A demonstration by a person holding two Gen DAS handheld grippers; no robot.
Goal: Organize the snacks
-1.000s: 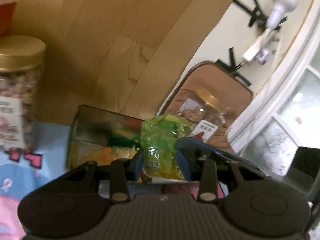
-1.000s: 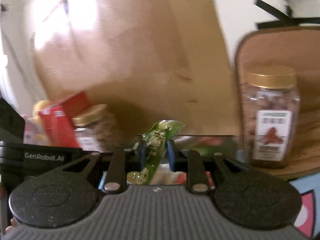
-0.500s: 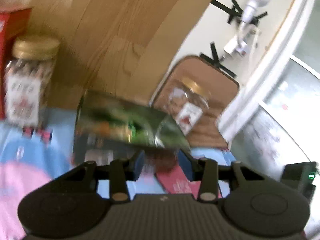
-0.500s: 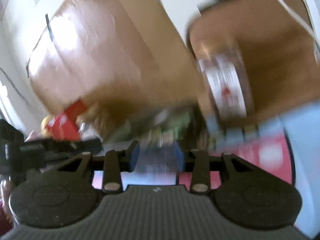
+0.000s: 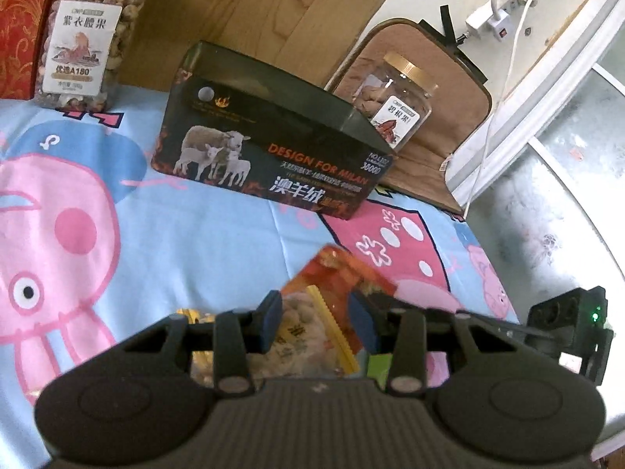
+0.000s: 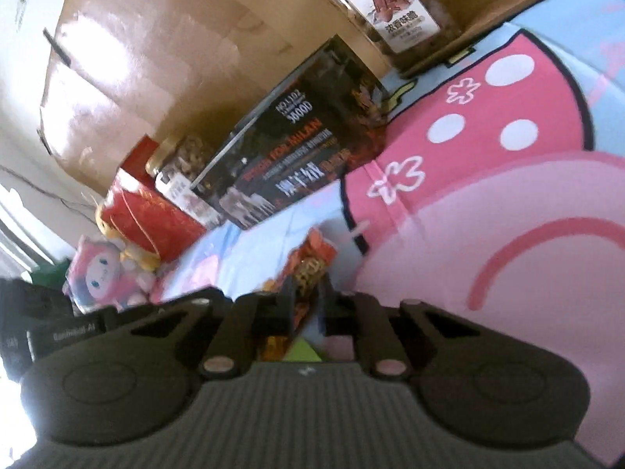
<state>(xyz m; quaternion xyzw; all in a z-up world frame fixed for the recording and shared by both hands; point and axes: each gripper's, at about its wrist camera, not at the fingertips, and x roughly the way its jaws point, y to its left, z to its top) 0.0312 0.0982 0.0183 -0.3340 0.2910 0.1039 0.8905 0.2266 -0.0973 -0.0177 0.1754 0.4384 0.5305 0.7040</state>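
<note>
Two gold-lidded nut jars stood on view, one at the left and one on the brown mat. There was one dark box, one red box, one orange snack packet, and two plush toys, pink and yellow.
</note>
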